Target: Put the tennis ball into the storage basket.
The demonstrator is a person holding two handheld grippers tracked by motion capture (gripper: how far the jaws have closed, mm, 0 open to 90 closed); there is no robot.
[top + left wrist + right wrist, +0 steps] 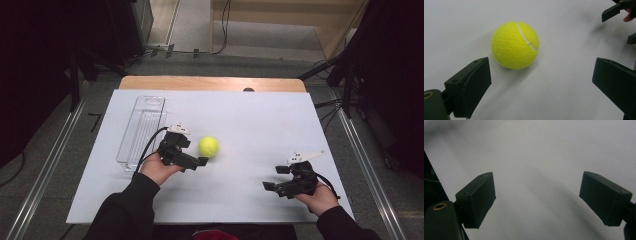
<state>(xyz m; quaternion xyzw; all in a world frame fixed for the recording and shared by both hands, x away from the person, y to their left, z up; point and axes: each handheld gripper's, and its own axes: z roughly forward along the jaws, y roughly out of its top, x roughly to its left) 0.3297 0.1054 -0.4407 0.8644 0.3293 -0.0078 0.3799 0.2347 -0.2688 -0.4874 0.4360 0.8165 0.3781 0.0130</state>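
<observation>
Nearest the high camera, the person's forearms enter from the bottom edge, each hand carrying a hand-held gripper. Left hand-held gripper (196,152) sits just beside the yellow tennis ball (208,146), jaws spread wide and holding nothing; in the left gripper view the ball (515,45) lies on the white table (250,125) ahead of the jaws, nearer one jaw, touching neither. Right hand-held gripper (276,177) hovers well apart toward the table's right side, jaws likewise spread, nothing between them. Clear plastic tray (142,131) lies left of the ball.
</observation>
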